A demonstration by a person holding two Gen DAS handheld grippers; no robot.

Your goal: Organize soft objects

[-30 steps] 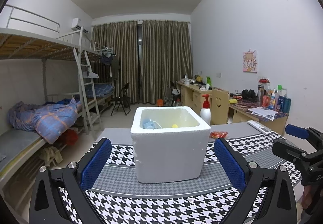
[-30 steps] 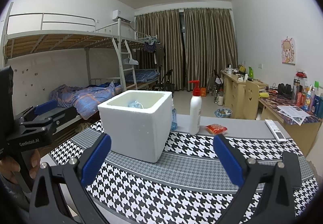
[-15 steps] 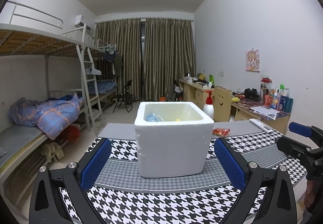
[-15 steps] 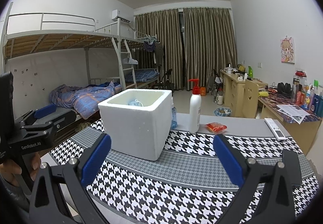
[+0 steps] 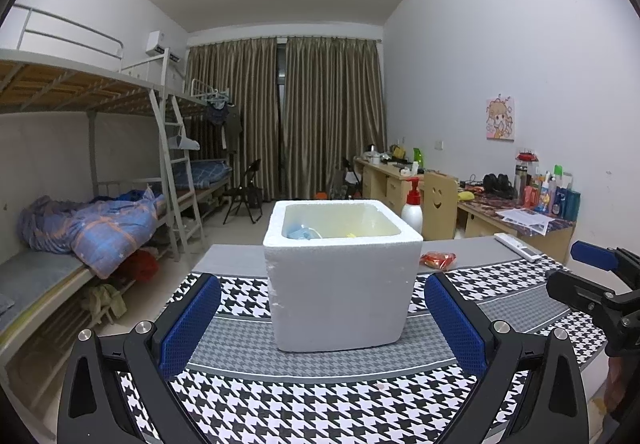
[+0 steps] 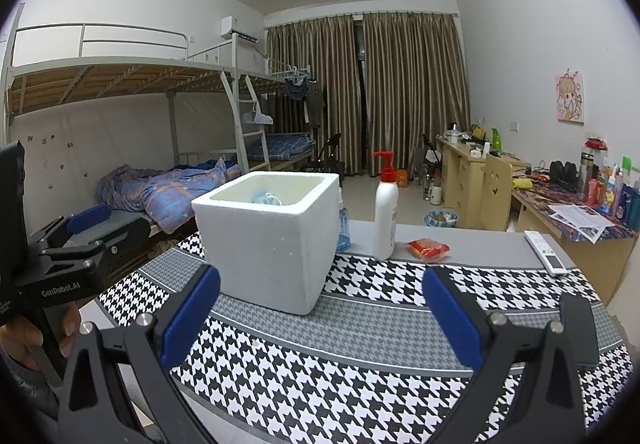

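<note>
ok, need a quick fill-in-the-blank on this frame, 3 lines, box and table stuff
1. The white foam box stands on the ____-patterned tablecloth.
2. The pump bottle has a ____ pump top.
3. Both the left gripper and the right gripper are ____ and hold nothing.

Missing words: houndstooth; red; open

left claw (image 5: pixel 322 318) agape, right claw (image 6: pixel 320 314) agape

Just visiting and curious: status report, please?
Left gripper open, empty. Right gripper open, empty. Foam box on table, blue soft item inside. Nothing in the way.
</note>
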